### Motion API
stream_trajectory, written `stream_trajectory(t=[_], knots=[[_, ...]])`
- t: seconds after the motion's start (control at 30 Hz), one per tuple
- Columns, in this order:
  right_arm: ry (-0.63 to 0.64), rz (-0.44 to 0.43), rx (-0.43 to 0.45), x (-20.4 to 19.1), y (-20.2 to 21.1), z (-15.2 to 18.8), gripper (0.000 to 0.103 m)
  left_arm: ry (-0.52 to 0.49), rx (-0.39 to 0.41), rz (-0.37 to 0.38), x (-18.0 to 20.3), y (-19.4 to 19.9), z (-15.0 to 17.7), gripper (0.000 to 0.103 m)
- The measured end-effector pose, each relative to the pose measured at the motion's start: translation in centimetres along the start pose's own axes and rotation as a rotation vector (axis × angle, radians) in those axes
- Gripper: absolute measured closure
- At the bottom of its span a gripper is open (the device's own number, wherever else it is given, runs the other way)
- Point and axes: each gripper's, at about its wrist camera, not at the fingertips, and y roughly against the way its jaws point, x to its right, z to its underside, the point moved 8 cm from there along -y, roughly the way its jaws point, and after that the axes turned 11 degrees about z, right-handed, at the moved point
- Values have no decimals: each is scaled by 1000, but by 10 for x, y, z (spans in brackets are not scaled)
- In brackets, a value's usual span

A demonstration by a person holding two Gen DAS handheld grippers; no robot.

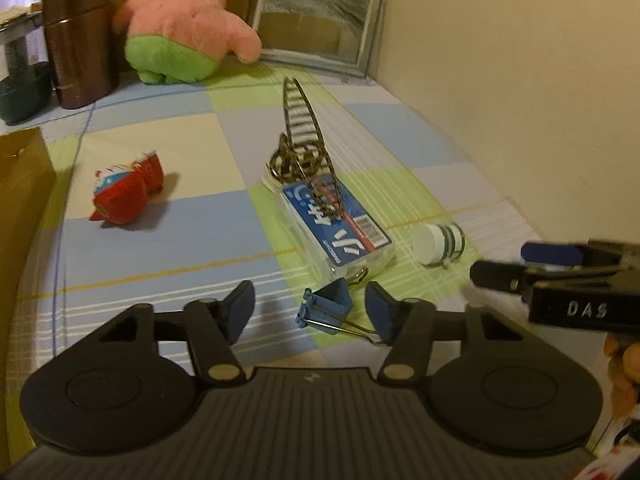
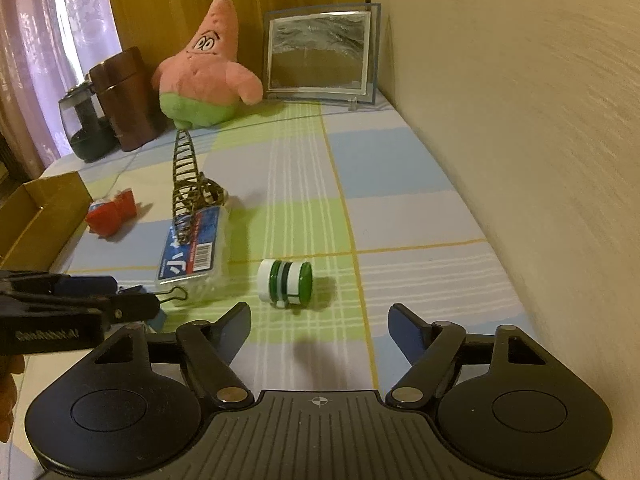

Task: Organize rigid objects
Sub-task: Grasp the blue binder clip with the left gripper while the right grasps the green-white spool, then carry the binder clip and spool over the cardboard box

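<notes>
Left wrist: binder clip [image 1: 326,306] between claw [image 1: 311,311] fingers

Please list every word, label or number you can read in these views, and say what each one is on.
"DAS": raised letters on the right tongs, seen from the left wrist.
Blue label on the clear plastic case: large white characters, small print and barcode, too blurred to read.
Lettering on the left tongs: too blurred to read.

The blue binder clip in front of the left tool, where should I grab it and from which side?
Grip the blue binder clip across its folded blue body, not the thin wire handles, which trail toward the right finger. It lies on its side between the open fingers of the left tool, so probably come straight down and forward from the near side, keeping clear of the plastic case just behind it.
</notes>
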Motion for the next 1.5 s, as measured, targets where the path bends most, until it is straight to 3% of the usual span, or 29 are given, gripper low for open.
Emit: stream_trajectory(t=[0.17, 0.4, 0.8, 1.17, 1.23, 1.5], knots=[[-5, 5, -9, 3, -7, -1, 29, -6, -29, 11, -2, -9, 3, 61], [15, -21, -9, -8, -11, -3, 30, -15, -39, 26, -5, -6, 5, 83], [30, -54, -1, -23, -25, -6, 32, 15, 1, 30, -19, 18, 7, 84], [-7, -37, 2, -23, -41, -14, 62, 32, 27, 32, -22, 29, 4, 84], [-5, -40, 1, -25, -42, -14, 74, 35, 28, 32, -23, 31, 4, 84], [-19, -27, 4, -26, -32, -14, 75, 46, 38, 25, -25, 41, 3, 84]])
